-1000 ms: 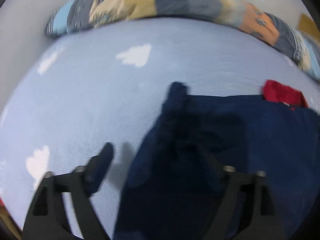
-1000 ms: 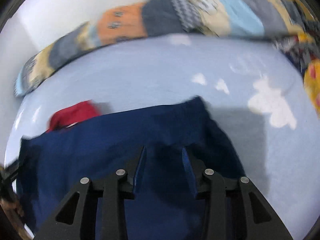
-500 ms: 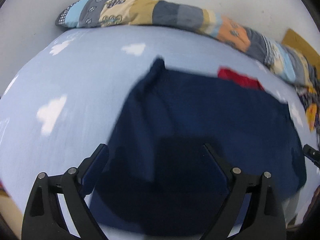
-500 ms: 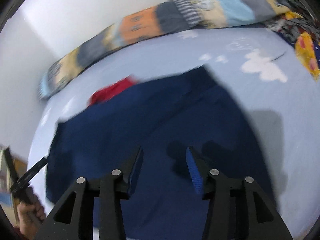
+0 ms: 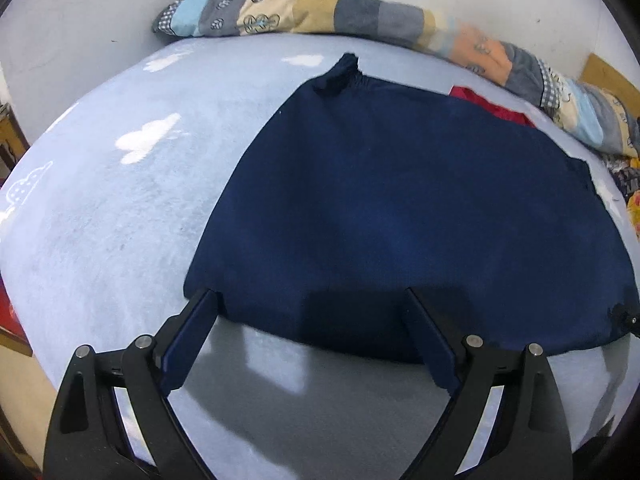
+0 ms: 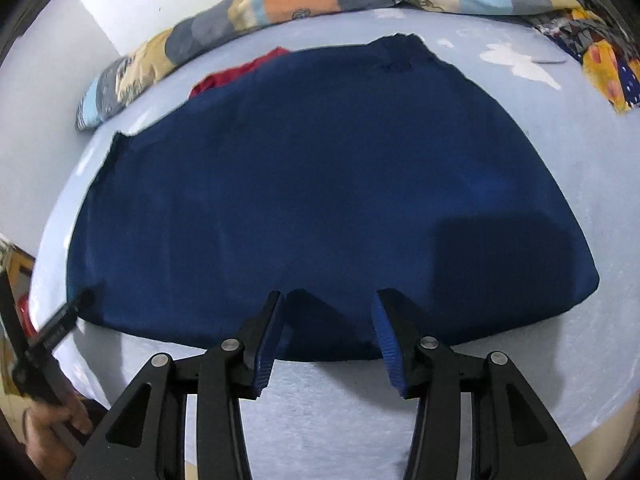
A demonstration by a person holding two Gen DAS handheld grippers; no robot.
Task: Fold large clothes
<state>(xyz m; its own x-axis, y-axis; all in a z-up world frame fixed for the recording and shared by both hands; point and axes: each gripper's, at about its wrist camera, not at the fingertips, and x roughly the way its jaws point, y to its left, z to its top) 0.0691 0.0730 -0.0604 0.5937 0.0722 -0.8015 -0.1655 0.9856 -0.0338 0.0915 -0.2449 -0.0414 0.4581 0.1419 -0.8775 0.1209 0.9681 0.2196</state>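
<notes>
I see the navy garment (image 5: 400, 216) spread flat on the pale blue sheet (image 5: 112, 216), which has a soft, slightly napped look and white cloud prints. The cloth is a matte knit, roughly trapezoid: wide folded edge nearest me, narrowing toward the far side, where a small ribbed tab (image 5: 344, 70) sticks up. Its long axis runs side to side across the bed; the narrow end points at the patchwork quilt roll (image 5: 320, 12) along the white wall. A bit of red fabric (image 5: 492, 106) peeks out behind the far edge. My left gripper (image 5: 312, 320) hangs over the near hem, fingers spread wide, nothing between them. My right gripper (image 6: 326, 320) is parted about halfway, ribbed blue pads (image 6: 386, 336) empty above the same hem. In the right view I see my left hand (image 6: 48, 436) on its handle. Compared with 1 second ago, both grippers have pulled back from over the cloth, and the garment now lies smooth instead of bunched.
</notes>
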